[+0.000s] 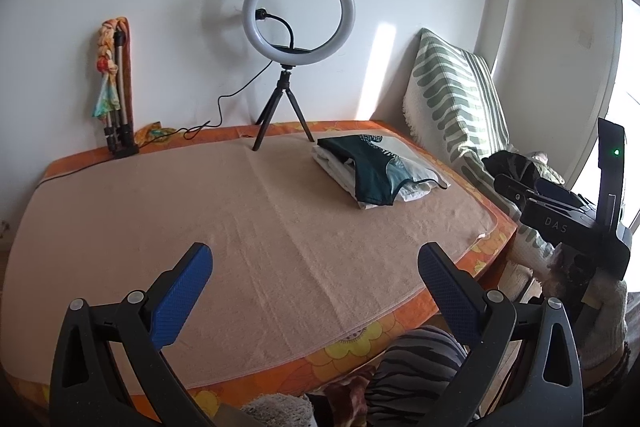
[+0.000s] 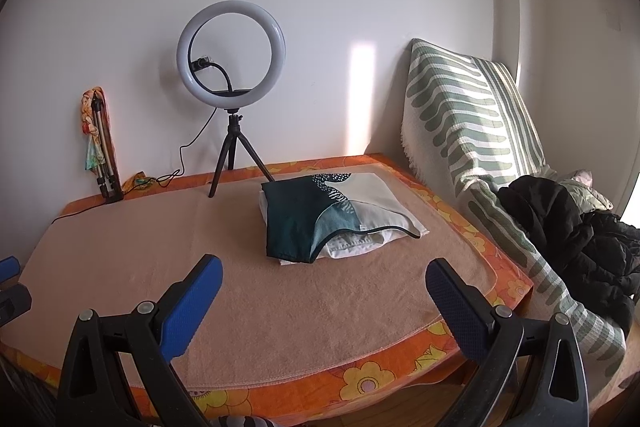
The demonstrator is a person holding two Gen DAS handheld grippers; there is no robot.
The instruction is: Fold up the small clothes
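A small stack of folded clothes (image 1: 376, 167), dark green garment on top of white ones, lies at the back right of the table on a peach towel (image 1: 224, 227). In the right wrist view the stack (image 2: 332, 215) lies just ahead of the fingers. My left gripper (image 1: 314, 267) is open and empty, held above the towel's near edge, well short of the stack. My right gripper (image 2: 324, 279) is open and empty, above the towel in front of the stack. The right gripper's body also shows at the right of the left wrist view (image 1: 568, 223).
A ring light on a tripod (image 1: 298, 23) stands at the back, its cable trailing left. A folded tripod with a scarf (image 1: 116, 87) leans on the wall. A green-striped cushion (image 2: 468, 123) and a black jacket (image 2: 576, 231) lie to the right, beyond the table's edge.
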